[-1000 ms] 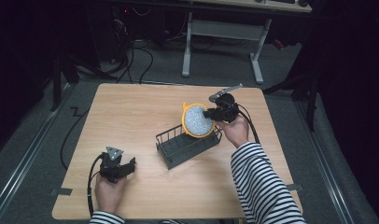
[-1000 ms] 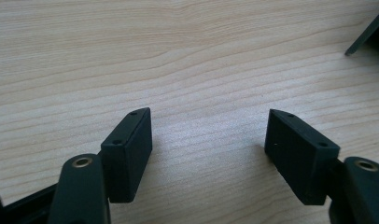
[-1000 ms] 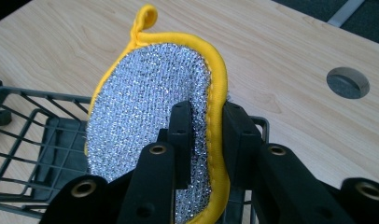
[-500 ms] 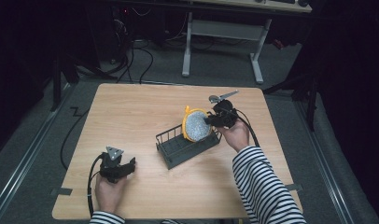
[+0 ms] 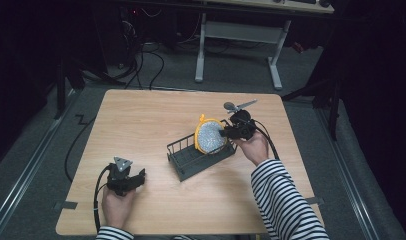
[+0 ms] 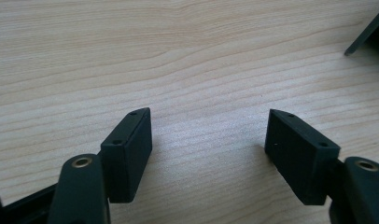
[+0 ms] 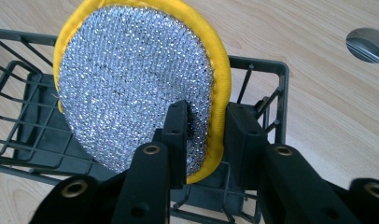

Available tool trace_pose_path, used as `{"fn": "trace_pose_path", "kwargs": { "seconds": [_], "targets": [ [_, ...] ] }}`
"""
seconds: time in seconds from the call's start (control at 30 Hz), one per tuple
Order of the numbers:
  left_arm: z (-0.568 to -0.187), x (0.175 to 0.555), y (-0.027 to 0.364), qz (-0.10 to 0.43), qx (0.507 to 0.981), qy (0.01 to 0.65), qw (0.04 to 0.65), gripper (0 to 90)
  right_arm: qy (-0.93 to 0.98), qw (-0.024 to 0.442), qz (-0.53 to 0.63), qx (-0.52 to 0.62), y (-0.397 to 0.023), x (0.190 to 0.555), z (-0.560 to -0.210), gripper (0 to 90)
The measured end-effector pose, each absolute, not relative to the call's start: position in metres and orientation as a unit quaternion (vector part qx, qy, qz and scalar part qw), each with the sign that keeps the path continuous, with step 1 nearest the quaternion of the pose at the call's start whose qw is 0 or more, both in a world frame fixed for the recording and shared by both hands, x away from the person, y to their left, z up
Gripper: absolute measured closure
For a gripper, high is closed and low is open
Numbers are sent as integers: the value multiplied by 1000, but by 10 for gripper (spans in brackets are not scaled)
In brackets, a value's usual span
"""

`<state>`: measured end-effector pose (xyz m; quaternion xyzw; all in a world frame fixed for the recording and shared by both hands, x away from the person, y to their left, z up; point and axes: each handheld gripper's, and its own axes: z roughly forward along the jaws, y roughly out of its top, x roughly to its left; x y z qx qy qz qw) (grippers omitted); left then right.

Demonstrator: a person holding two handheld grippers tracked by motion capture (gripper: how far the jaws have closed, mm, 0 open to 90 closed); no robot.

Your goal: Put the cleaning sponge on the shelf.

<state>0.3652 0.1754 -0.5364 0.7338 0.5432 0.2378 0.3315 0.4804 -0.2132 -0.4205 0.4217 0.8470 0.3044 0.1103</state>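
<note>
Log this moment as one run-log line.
left hand-held gripper: open, idle on table | right hand-held gripper: jaws just opening, scrubber edge between them | scrubber: upright in wire basket

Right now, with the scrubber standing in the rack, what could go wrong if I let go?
The scrubber stands on edge in the wire rack, its yellow rim between the right gripper's jaws, which have just been opening. Released, it may tip over the rack wall. Pulling back could drag it or shift the rack. The spoon lies just behind that hand.
</note>
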Motion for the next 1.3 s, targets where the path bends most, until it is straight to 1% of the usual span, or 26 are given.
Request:
{"fn": "trace_pose_path", "kwargs": {
  "seconds": [0.07, 0.1, 0.27, 0.4, 0.73, 1.1, 1.3],
  "targets": [
    [-536, 365, 175, 238, 734, 543, 331, 326, 846, 111, 304, 423, -213, 480, -420, 673],
    [-536, 365, 175, 238, 734, 543, 331, 326, 846, 111, 305, 424, -214, 480, -420, 639],
    [-536, 365, 175, 238, 734, 543, 332, 326, 840, 119, 316, 425, -214, 478, -418, 523],
    [-536, 365, 175, 238, 734, 543, 332, 325, 837, 124, 324, 424, -215, 476, -414, 474],
    [-536, 365, 175, 238, 734, 543, 332, 324, 821, 136, 347, 433, -232, 461, -402, 456],
    [-536, 365, 175, 237, 736, 541, 332, 324, 799, 148, 367, 453, -269, 433, -386, 462],
    [-536, 365, 175, 236, 735, 541, 333, 324, 785, 158, 373, 468, -291, 420, -382, 459]
  ]
}}
